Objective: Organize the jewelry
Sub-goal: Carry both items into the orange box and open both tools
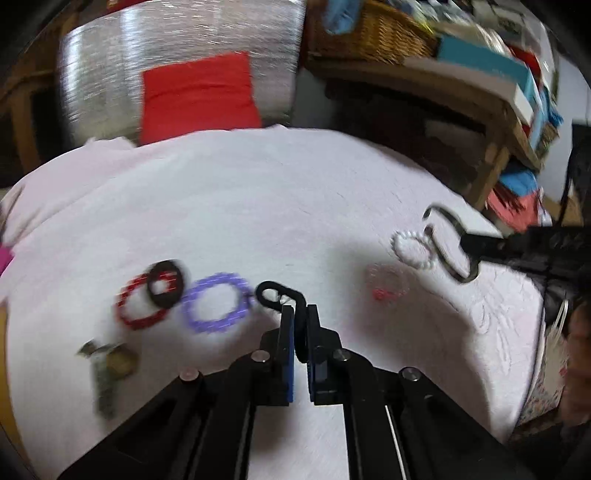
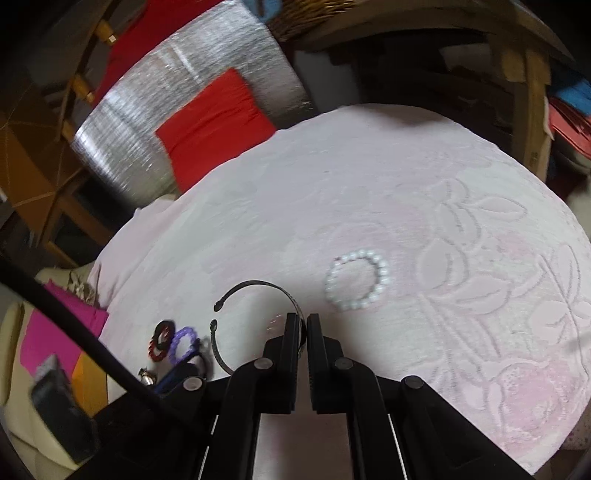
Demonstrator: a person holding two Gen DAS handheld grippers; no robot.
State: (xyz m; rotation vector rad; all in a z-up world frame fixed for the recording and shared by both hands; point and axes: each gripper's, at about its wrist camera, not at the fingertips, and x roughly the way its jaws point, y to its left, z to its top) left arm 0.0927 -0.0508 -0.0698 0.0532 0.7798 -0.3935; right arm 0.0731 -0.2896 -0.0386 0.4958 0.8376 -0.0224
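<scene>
In the left wrist view my left gripper [image 1: 300, 310] is shut on a black band [image 1: 275, 293] that loops out ahead of the pads, just over the pale pink cloth [image 1: 258, 206]. To its left lie a purple bead bracelet [image 1: 216, 302], a red bracelet [image 1: 138, 308] and a black ring [image 1: 166, 283] resting on the red one. My right gripper [image 2: 303, 319] is shut on a dark open cuff bangle [image 2: 255, 286]. It shows at the right of the left wrist view too, gripper [image 1: 467, 243] and bangle [image 1: 448, 242]. A white bead bracelet [image 2: 356, 278] lies just past the bangle.
A brass trinket [image 1: 112, 363] lies near the cloth's left front, and a faint clear-and-red bracelet [image 1: 386, 286] in the middle. Behind the table stand a silver panel with red cloth [image 1: 199, 96], a wicker basket [image 1: 380, 33] and a wooden shelf of books [image 1: 480, 85].
</scene>
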